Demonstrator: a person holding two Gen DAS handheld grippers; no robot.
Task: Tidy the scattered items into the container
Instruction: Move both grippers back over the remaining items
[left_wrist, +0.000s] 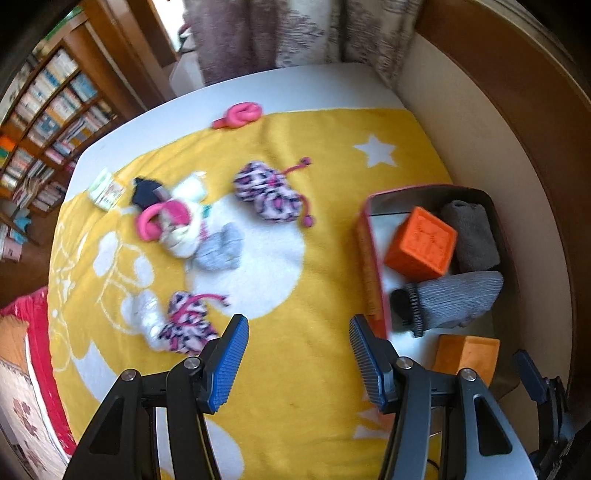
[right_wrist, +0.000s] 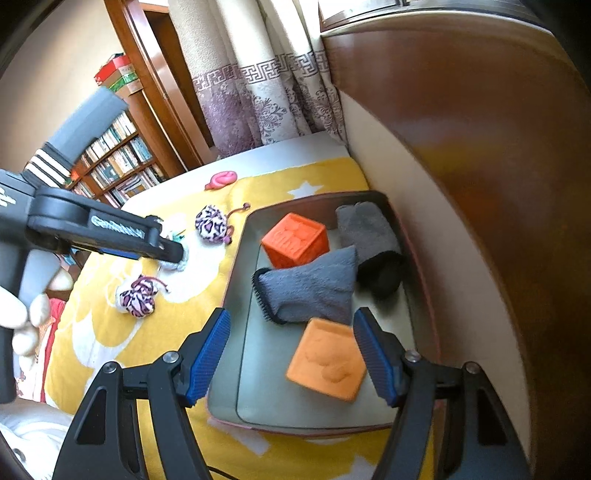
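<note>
the left wrist view looks steeply down on the yellow blanket (left_wrist: 295, 369) from above; the right wrist view slants down, close over the container (right_wrist: 236, 332). both share blanket and container.

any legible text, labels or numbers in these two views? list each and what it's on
None can be read.
Dark orange embossed cube: raised marks, illegible.
Light orange embossed cube: raised shapes, no readable letters.
Small printed packet: blurred.
Book spines on the wooden bookshelf: too small.
</note>
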